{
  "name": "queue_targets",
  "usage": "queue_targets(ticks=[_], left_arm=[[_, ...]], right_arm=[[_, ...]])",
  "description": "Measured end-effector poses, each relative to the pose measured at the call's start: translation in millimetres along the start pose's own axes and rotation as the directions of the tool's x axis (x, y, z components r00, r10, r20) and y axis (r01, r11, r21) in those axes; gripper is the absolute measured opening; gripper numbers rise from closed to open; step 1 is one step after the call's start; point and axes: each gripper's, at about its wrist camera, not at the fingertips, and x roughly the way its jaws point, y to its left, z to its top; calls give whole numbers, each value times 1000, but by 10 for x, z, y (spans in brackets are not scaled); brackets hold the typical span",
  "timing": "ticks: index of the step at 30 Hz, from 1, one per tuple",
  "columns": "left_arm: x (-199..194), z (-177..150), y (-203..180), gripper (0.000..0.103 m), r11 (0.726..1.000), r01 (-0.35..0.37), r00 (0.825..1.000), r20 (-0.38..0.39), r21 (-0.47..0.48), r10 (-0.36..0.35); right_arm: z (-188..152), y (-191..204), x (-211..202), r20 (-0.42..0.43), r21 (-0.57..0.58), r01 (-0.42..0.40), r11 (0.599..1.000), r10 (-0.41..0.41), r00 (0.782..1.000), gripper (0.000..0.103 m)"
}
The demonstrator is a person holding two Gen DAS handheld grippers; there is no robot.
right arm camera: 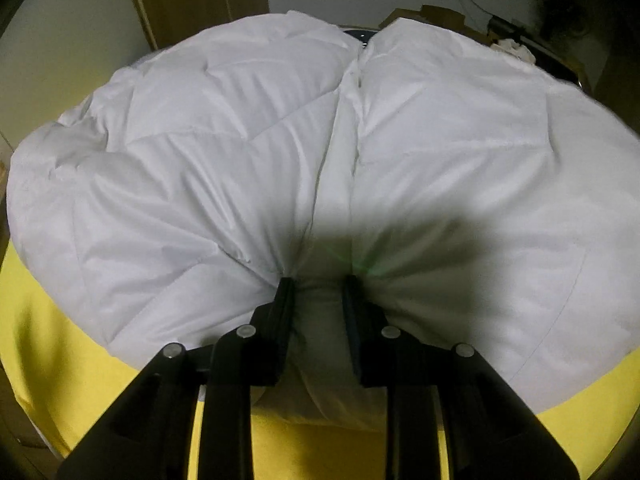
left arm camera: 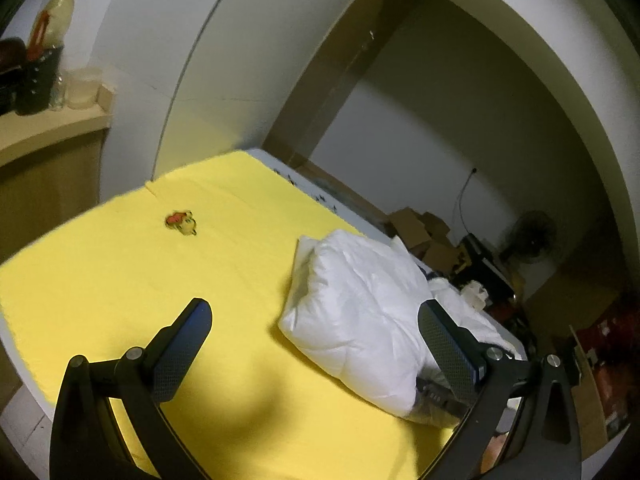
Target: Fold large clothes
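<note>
Garment: white puffer jacket (right arm camera: pixel 224 168), bunched near the right edge of the yellow bed sheet (left arm camera: pixel 120 280).
Handling: looks light, soft, springy, slick-shelled; grip seams or hem.
Right gripper (right arm camera: pixel 318 284): pinching a hem fold.
Left gripper (left arm camera: pixel 316 320): wide apart, empty, above the sheet.

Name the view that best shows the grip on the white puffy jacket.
Right wrist view: the right tongs pinch a fold of the white puffy jacket up close. The left wrist view shows the jacket bundled, its grip hidden.
</note>
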Motion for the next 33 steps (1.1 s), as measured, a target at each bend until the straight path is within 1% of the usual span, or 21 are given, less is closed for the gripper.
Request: queue_targets(ticks=[1,2,3,4,5,7,8,9,11,12,13,15,17,20,22,25,26,28,30,32,33], left_arm=[[67,-23,24,103,1000,4,1000,-20,-5,-4],[163,-46,65,103,1000,18,998,-57,-20,-19],[269,-74,123,103,998,41,994,-97,-50,-46],[385,-107,198,103,994,70,989,-127,-82,-80],[500,-131,273,103,987,102,981,-155,-121,-120],[714,-178,423,103,965,133,962,-204,-225,-181],[812,-192,478,103,952,155,952,-217,-264,-215],[952,-225,545,103,934,169,936,-244,-316,-252],[1208,-316,673,103,880,181,901,-284,-439,-327],[1351,-377,733,103,849,180,879,-306,-497,-365],[1469,-435,784,103,821,163,863,-324,-547,-388],[1619,-501,828,103,767,180,842,-307,-615,-444],[1761,-521,838,103,733,212,830,-277,-647,-485],[1960,-494,825,103,707,241,818,-254,-665,-517],[2049,-416,788,103,701,276,810,-233,-658,-538],[2168,-347,753,103,705,279,806,-239,-652,-541],[2208,-338,734,103,715,271,807,-253,-644,-534],[2245,-323,733,103,723,260,805,-270,-640,-529],[2275,-302,704,103,739,250,805,-290,-625,-517],[2298,-273,665,103,757,244,809,-304,-606,-504],[2286,-271,664,102,762,241,810,-308,-601,-499]], right_arm=[[11,-19,-32,-4,8,-17,1000,17,1000,26],[34,-97,-93,-6,47,-59,997,59,998,27],[50,-204,-194,6,110,-122,986,122,992,28],[56,-293,-300,34,157,-177,972,174,984,37],[57,-365,-426,76,180,-225,958,214,974,58],[57,-438,-635,132,174,-273,946,252,959,81],[64,-458,-715,145,164,-291,943,269,952,81],[63,-485,-790,158,161,-303,939,279,947,81],[53,-515,-906,179,161,-315,935,286,941,81],[35,-523,-975,191,166,-321,933,288,938,81],[39,-529,-1025,202,169,-326,930,291,935,81],[33,-578,-1119,224,169,-339,926,299,928,81],[3,-597,-1194,243,164,-343,925,299,923,81],[-38,-604,-1273,258,148,-341,928,297,919,81],[-32,-624,-1262,252,150,-357,922,313,916,81],[-35,-629,-1232,246,142,-366,920,325,913,81],[-37,-634,-1216,242,143,-364,920,324,914,81],[-41,-648,-1175,233,141,-358,923,321,918,81],[-31,-674,-1115,221,146,-324,935,288,932,81],[-5,-681,-1040,201,148,-260,954,229,953,81],[3,-686,-1013,197,148,-250,957,219,955,81]])
